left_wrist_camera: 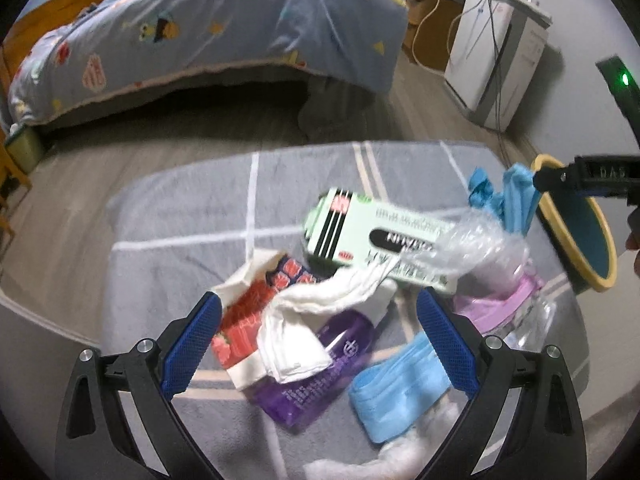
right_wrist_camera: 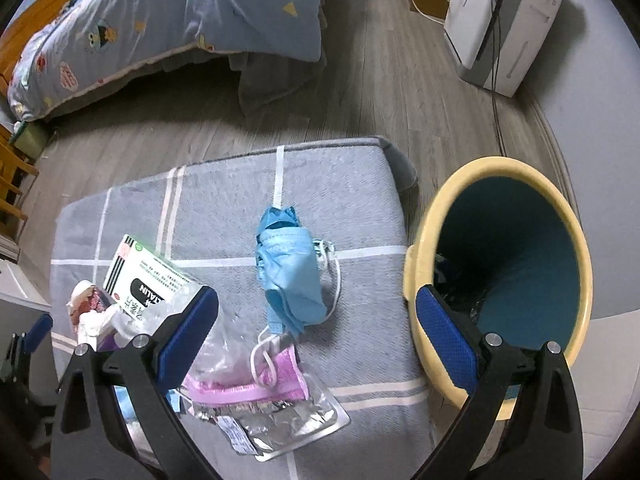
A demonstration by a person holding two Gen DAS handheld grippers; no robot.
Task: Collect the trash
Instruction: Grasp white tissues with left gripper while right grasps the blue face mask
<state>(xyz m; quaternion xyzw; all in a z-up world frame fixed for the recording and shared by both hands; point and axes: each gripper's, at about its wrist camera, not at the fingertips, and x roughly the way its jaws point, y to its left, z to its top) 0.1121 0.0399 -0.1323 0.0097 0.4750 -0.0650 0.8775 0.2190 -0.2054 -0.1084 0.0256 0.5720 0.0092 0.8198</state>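
Trash lies on a grey checked cushion [right_wrist_camera: 224,208]. In the left wrist view my left gripper [left_wrist_camera: 320,344] stands open above white crumpled tissue [left_wrist_camera: 304,320], a purple packet [left_wrist_camera: 316,376] and a red-and-white wrapper [left_wrist_camera: 240,320]. A green-white box [left_wrist_camera: 368,236], clear plastic [left_wrist_camera: 476,248] and a blue strip [left_wrist_camera: 400,392] lie nearby. In the right wrist view my right gripper [right_wrist_camera: 316,336] is open, nothing between its fingers, over a blue face mask [right_wrist_camera: 292,276], a pink mask [right_wrist_camera: 256,384] and a silver pouch [right_wrist_camera: 280,424]. A yellow bin [right_wrist_camera: 424,240] with teal inside stands to the right.
A bed with a blue patterned quilt [left_wrist_camera: 208,32] fills the back left. A white appliance [right_wrist_camera: 504,24] with cables stands at the back right on the wood floor [right_wrist_camera: 380,92]. Wooden furniture [right_wrist_camera: 12,176] is at the far left.
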